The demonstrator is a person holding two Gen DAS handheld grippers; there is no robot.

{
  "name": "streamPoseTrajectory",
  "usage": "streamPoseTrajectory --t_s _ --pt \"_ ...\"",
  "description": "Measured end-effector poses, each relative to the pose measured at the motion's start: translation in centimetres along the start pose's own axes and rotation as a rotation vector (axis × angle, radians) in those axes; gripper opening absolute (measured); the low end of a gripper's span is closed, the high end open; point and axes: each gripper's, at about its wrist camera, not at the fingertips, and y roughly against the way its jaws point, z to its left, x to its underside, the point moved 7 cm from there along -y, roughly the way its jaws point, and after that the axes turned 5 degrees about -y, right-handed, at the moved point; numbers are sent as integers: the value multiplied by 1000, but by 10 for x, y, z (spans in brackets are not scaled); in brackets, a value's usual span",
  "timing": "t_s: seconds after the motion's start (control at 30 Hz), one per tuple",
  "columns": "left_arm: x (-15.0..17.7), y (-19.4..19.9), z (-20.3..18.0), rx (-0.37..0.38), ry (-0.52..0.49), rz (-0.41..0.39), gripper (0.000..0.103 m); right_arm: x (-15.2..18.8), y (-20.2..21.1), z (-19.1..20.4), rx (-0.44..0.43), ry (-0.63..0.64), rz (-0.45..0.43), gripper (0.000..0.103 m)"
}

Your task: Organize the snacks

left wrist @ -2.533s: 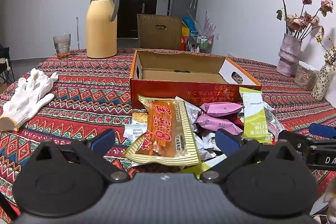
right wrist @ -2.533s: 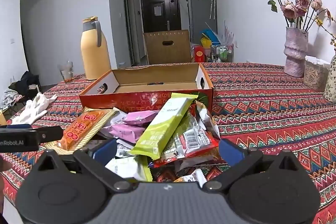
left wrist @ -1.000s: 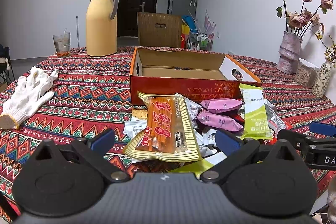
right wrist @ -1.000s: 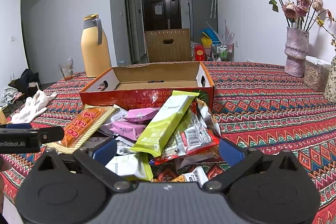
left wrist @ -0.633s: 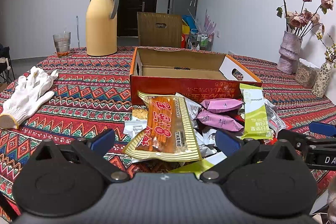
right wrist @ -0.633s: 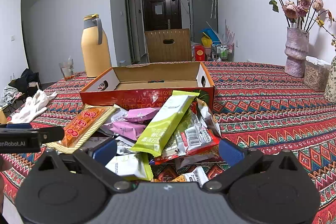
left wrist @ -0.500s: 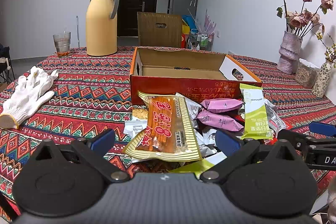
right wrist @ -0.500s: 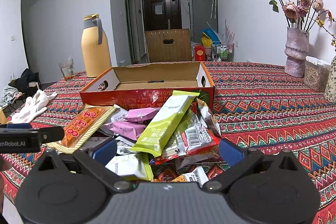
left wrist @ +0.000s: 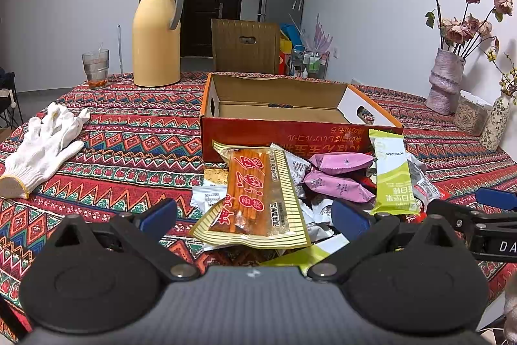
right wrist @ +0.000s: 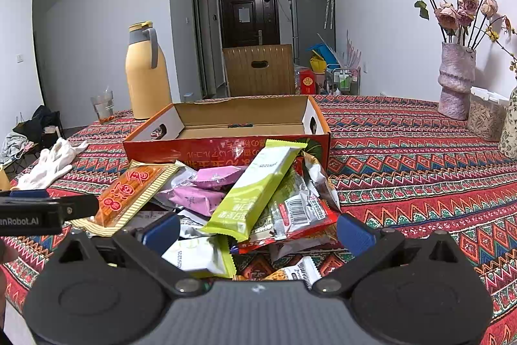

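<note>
Both grippers hover wide apart, empty: left gripper faces the orange stick-snack pack, right gripper the green bar. Pinch each top pack flat by its middle, then lift over the cardboard box wall just behind the pile.

Left gripper held low and level, jaws spread wide, nothing between the blue pads. Right gripper just beside it, likewise level, wide apart, gripping nothing.

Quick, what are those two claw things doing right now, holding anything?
Left gripper: open, holding nothing, above the orange snack pack.
Right gripper: open, holding nothing, above the green bar.
</note>
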Motion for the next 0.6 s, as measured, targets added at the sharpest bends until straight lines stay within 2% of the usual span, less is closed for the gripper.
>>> streamPoseTrajectory --t_s 0.6 --pt "0 -1 2 -7 -2 -1 103 0 -1 2 1 11 -7 102"
